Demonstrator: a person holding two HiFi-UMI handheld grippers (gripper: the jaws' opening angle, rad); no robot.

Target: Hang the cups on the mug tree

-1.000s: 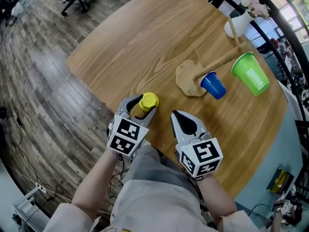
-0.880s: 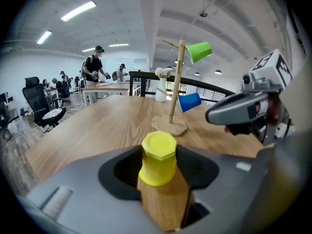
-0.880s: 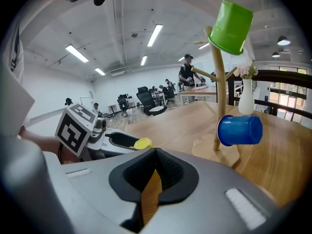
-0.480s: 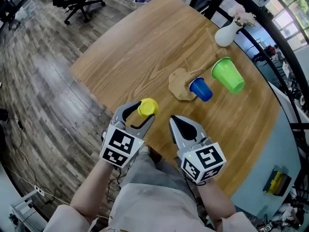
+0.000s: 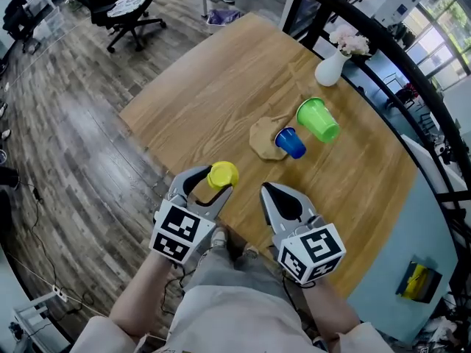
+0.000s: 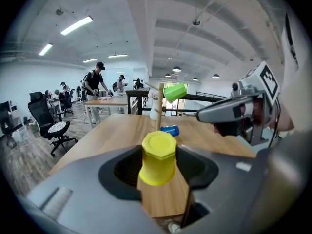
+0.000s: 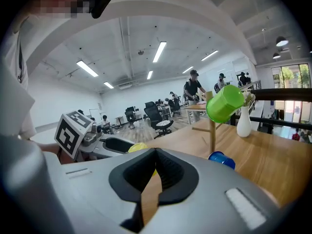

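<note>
My left gripper point(image 5: 212, 185) is shut on a yellow cup point(image 5: 222, 175), held upside down above the near edge of the round wooden table point(image 5: 213, 87); the cup point(image 6: 158, 158) fills the gap between the jaws. My right gripper point(image 5: 277, 194) hangs beside it, shut and empty. The wooden mug tree point(image 5: 266, 138) stands mid-table with a green cup point(image 5: 318, 119) hung high on a peg. A blue cup point(image 5: 290, 143) lies low by the base; whether it is on a peg or on the table I cannot tell. The right gripper view shows the green cup point(image 7: 224, 103) and blue cup point(image 7: 222, 160).
A white vase point(image 5: 329, 68) with flowers stands at the table's far edge, beside a black railing point(image 5: 383, 43). An office chair point(image 5: 121, 6) stands on the wood floor to the far left. People stand at desks far behind the mug tree point(image 6: 159, 106).
Both grippers have risen, the yellow cup still in the left one. The table and mug tree look smaller and farther off, and more of the room shows.
</note>
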